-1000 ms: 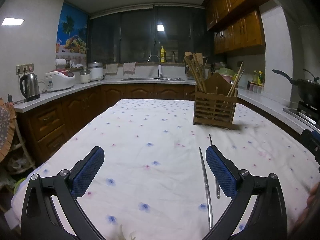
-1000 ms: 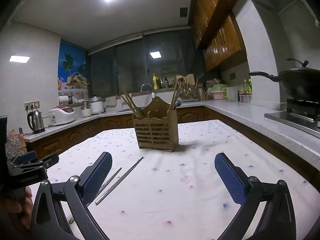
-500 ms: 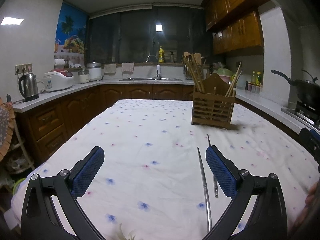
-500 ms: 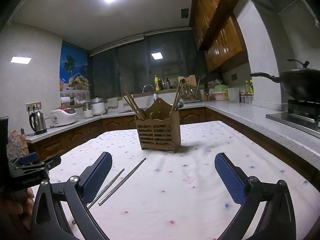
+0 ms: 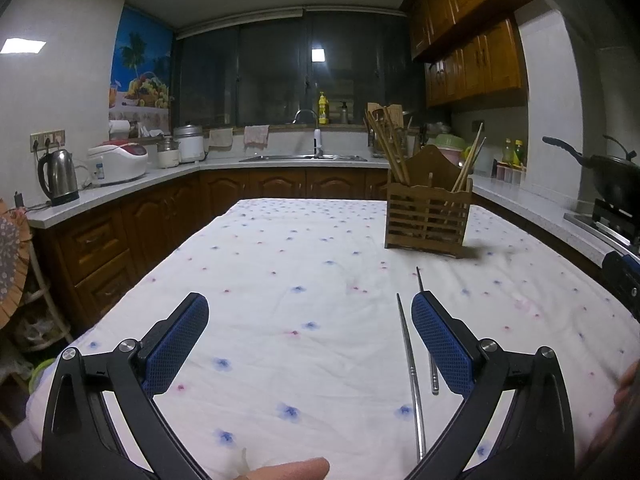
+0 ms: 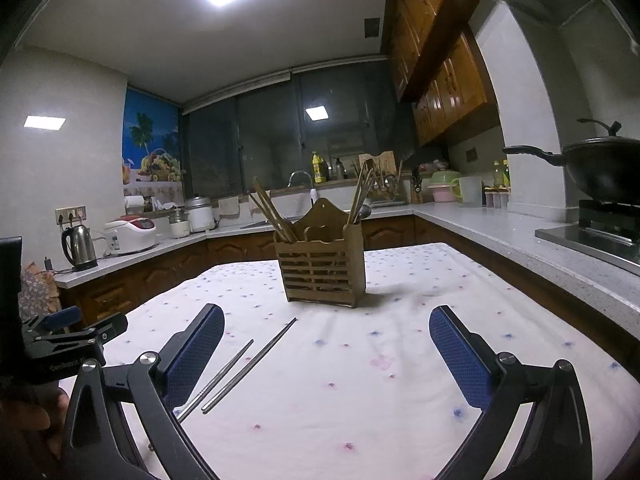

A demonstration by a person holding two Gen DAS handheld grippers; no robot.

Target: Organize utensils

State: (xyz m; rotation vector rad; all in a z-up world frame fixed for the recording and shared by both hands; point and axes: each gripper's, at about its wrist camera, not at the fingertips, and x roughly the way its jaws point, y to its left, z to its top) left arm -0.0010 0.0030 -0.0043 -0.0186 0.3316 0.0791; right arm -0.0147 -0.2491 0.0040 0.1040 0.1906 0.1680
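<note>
We hold our left gripper (image 5: 310, 322) with its black arms and blue-padded fingers (image 5: 174, 344) spread wide, grasping nothing, above the white cloth with small blue and pink flowers (image 5: 304, 264) that covers the table. Our right gripper (image 6: 326, 344) is likewise spread wide and empty over the same cloth.

The two long metal chopsticks (image 5: 410, 364) lie flat on the cloth, side by side and nearly parallel. In the left wrist view one runs just inside the left gripper's right finger and the other is partly hidden behind that finger. In the right wrist view they lie (image 6: 240, 364) just beside the right gripper's left finger, tips pointing toward the holder.

Farther out stands the slatted brown wooden utensil holder (image 5: 426, 216), upright on the cloth, with wooden chopsticks (image 5: 386, 148) leaning out of its compartments. Beyond it, a grey countertop (image 6: 500, 228) rings the room, and a black wok (image 6: 600, 164) sits on the stove at the right.
</note>
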